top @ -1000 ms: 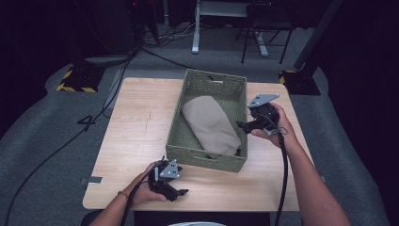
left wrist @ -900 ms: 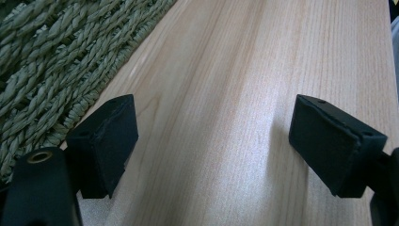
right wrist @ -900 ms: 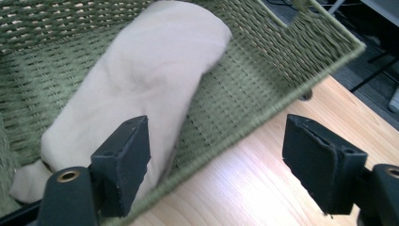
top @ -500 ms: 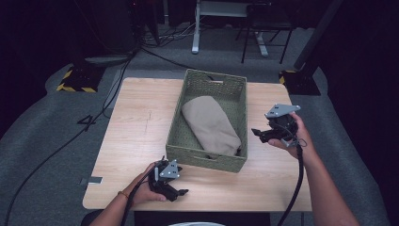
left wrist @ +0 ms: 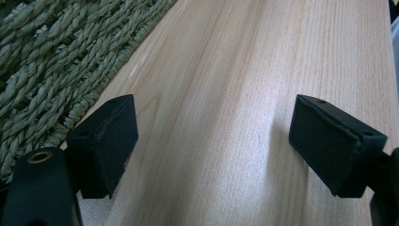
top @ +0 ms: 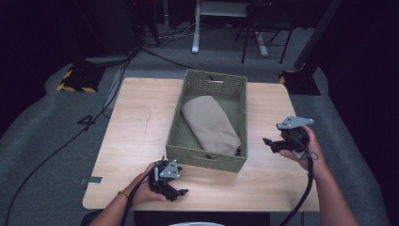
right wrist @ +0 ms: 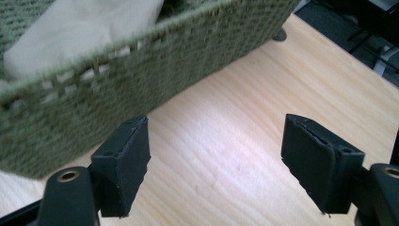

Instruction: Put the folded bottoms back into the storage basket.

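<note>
A green woven basket (top: 237,96) stands in the middle of the wooden table (top: 136,127), with a folded beige cloth (top: 210,125) lying inside it. My left gripper (top: 181,193) rests low near the table's front edge, just in front of the basket's near left corner, open with bare wood between its pads (left wrist: 110,141). To the right of the basket my right gripper (top: 266,142) is held above the table, open and empty, its jaws pointing toward the basket's side wall (right wrist: 141,89). The cloth (right wrist: 80,28) shows over the rim there.
Past the table's far edge the grey carpet holds cables, a desk frame (top: 221,19) and a chair base. Yellow-black striped blocks (top: 75,82) sit at the far left and far right corners. A cable trails from each gripper toward the person.
My right gripper has moved away from the basket's right rim, toward the near right of the table and lower. The left gripper has stayed where it was.
</note>
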The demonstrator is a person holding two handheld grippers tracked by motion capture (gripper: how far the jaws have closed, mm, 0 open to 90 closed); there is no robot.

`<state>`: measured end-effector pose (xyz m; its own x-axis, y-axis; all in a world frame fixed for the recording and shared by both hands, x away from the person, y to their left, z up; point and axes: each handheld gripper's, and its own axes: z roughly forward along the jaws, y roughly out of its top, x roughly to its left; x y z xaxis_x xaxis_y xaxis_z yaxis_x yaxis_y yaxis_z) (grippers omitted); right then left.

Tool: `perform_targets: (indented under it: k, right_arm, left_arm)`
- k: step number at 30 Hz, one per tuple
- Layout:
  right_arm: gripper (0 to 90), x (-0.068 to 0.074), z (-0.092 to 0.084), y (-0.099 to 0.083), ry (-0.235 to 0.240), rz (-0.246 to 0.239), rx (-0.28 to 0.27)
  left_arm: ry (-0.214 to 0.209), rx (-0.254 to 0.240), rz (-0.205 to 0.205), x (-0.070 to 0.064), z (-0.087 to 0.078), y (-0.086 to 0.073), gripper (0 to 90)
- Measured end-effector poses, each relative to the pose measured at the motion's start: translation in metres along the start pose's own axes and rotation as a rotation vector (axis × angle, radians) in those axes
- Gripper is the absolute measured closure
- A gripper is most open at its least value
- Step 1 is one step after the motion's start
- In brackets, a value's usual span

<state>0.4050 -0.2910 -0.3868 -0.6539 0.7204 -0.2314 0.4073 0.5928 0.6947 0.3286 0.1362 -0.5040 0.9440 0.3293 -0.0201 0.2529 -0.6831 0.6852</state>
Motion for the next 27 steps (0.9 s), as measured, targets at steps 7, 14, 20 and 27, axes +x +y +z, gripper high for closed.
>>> perform_targets:
  k: [7, 14, 20, 27]
  right_arm:
    - [24.3, 0.003, 0.010, -0.029, -0.015, 0.005, 0.039]
    - [24.3, 0.005, 0.022, -0.052, -0.022, 0.010, 0.082]
    - [24.4, 0.006, 0.028, -0.067, -0.006, 0.026, 0.085]
    - [24.3, 0.008, 0.033, -0.085, -0.010, 0.028, 0.090]
  left_arm:
    - [0.000, 0.000, 0.000, 0.000, 0.000, 0.000, 16.8]
    - [0.000, 0.000, 0.000, 0.000, 0.000, 0.000, 16.8]
    - [0.000, 0.000, 0.000, 0.000, 0.000, 0.000, 16.8]
    - [0.002, 0.000, 0.000, 0.000, 0.000, 0.000, 16.8]
